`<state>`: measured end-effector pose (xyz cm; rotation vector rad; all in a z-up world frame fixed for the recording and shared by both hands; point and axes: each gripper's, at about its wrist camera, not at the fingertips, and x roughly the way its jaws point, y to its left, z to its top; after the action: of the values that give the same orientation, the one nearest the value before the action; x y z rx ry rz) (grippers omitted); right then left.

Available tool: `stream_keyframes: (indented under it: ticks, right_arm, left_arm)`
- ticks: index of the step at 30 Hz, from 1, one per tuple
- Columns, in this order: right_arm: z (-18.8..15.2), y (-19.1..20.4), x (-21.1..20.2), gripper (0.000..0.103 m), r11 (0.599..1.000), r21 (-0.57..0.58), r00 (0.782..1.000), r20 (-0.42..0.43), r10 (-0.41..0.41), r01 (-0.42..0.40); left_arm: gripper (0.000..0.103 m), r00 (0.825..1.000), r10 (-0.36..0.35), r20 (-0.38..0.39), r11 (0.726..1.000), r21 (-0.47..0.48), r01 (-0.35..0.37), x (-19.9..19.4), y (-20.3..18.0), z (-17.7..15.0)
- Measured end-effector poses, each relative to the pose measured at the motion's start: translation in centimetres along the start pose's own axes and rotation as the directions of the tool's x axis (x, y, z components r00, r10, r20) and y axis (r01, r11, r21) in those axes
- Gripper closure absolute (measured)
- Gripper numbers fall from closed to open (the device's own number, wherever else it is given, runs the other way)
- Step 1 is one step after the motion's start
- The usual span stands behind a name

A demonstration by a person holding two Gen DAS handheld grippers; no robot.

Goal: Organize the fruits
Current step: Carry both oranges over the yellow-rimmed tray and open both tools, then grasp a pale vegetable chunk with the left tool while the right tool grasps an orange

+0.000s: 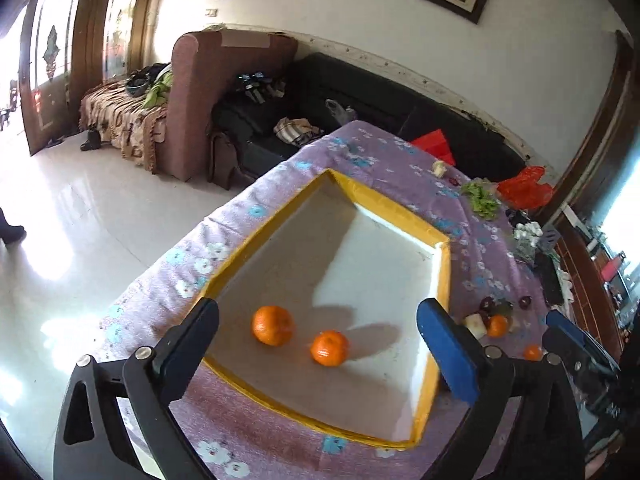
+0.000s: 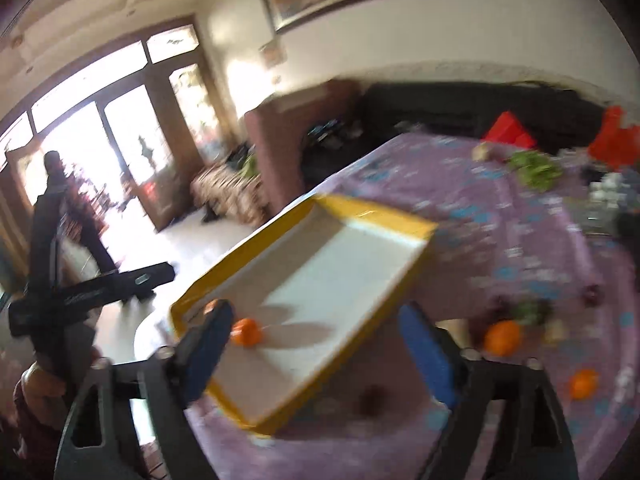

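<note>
Oranges are sitting in two places: two of them [image 1: 273, 325] [image 1: 329, 347] are lying inside the yellow-rimmed tray [image 1: 384, 199], close together near its nearer edge, and two more are waiting loose on the purple floral cloth [image 1: 360, 148], off the tray's right side. Working from the left, the left gripper [image 1: 318, 346] is hanging wide open and empty above the tray, its blue pads straddling the two boxed oranges without touching them. Further right, the right gripper [image 2: 316, 350] is likewise spread open, holding nothing; its view is blurring with motion. Beyond its right finger, the loose oranges [image 2: 503, 337] [image 2: 584, 384] are resting among dark fruit and leaves, with the nearer one just beside that finger. By my judgement the right gripper is the closer tool, and the coming pick lies to its right, away from the tray.
</note>
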<state>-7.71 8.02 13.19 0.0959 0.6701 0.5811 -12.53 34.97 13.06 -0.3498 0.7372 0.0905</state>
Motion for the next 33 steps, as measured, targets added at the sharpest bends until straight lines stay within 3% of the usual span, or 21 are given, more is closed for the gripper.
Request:
stream_keyframes:
  ticks: [5, 7, 10, 13, 20, 28, 31, 33]
  right_arm:
    - [-1.6, -10.1, -4.1, 0.009, 0.966, 0.158, 0.979, -0.026, -0.203, 0.205]
    - [-2.7, -13.1, -4.8, 0.020, 0.945, 0.210, 0.968, -0.071, -0.241, 0.250]
    - [-4.6, -16.1, -5.2, 0.022, 0.918, 0.279, 0.959, -0.112, -0.259, 0.281]
    - [-4.7, -16.7, -4.8, 0.022, 0.914, 0.278, 0.955, -0.099, -0.278, 0.295]
    - [-5.0, -16.9, -2.7, 0.022, 0.923, 0.202, 0.945, -0.052, -0.324, 0.328]
    - [-6.5, -19.8, -3.3, 0.022, 0.896, 0.281, 0.937, -0.036, -0.347, 0.343]
    - [-6.5, -20.3, -3.2, 0.022, 0.882, 0.292, 0.927, -0.043, -0.374, 0.369]
    - [-6.6, -20.4, -3.2, 0.022, 0.878, 0.296, 0.924, -0.046, -0.380, 0.376]
  left_arm:
    - [0.003, 0.990, -0.128, -0.062, 0.990, 0.056, 0.131, 1.0, -6.0, -2.2]
    - [0.003, 0.984, -0.152, -0.088, 0.982, 0.101, 0.161, 1.9, -8.3, -3.1]
    - [0.003, 0.978, -0.163, -0.127, 0.972, 0.151, 0.181, 2.9, -10.8, -4.6]
    - [0.003, 0.974, -0.180, -0.134, 0.972, 0.127, 0.197, 3.2, -11.3, -5.5]
    - [0.003, 0.986, -0.124, -0.109, 0.983, 0.121, 0.137, 1.9, -10.5, -5.8]
    - [0.003, 0.996, -0.017, -0.084, 0.993, 0.111, 0.027, 1.3, -10.6, -5.3]
    - [0.003, 0.991, -0.068, -0.119, 0.995, 0.065, 0.076, 0.6, -9.7, -5.4]
    - [0.003, 0.991, -0.062, -0.122, 0.995, 0.071, 0.071, 0.2, -9.5, -5.6]
